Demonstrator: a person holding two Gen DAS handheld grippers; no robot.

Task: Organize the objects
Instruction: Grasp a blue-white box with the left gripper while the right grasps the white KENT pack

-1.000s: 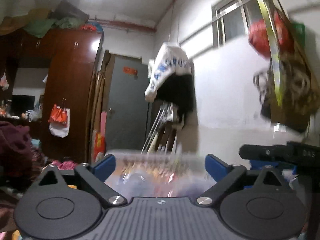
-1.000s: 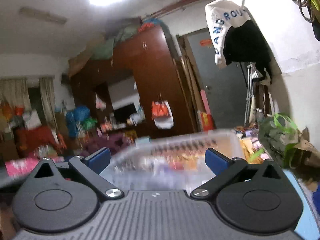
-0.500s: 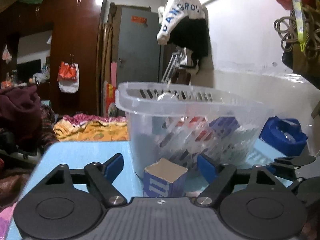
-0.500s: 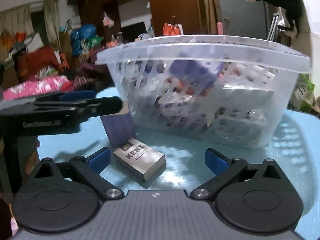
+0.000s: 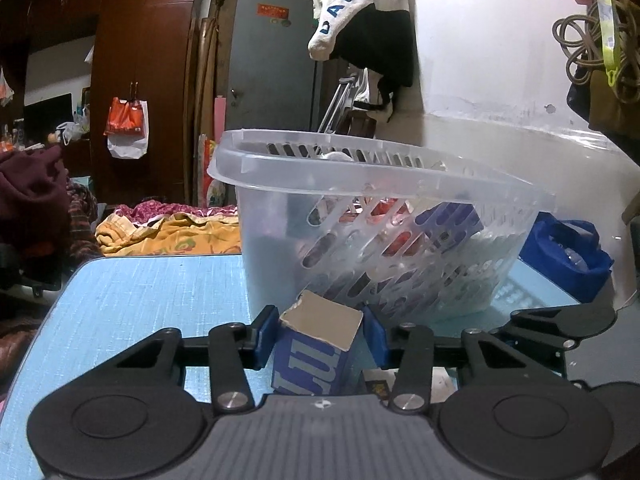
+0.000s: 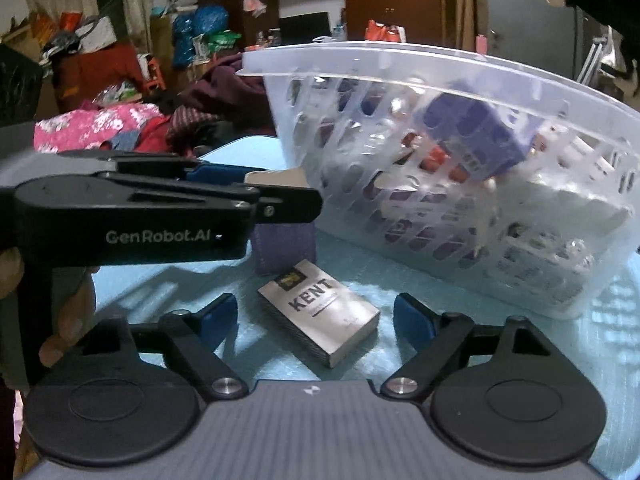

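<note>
Blue carton [image 5: 316,344] stands just before the basket [image 5: 400,184]; my left gripper [image 5: 320,338] is closing, pads at its sides. Right view: my right gripper [image 6: 316,318] closing around the Kent pack [image 6: 318,312], untouched. Next, I judge: seat grips, lift into basket.

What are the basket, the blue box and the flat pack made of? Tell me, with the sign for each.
Basket: clear, glossy plastic; its contents show through the slotted walls.
Blue box: printed cardboard, apparently; brown matte board with a ragged edge shows on top.
Flat pack: probably card with a silvery, slightly shiny print.
</note>
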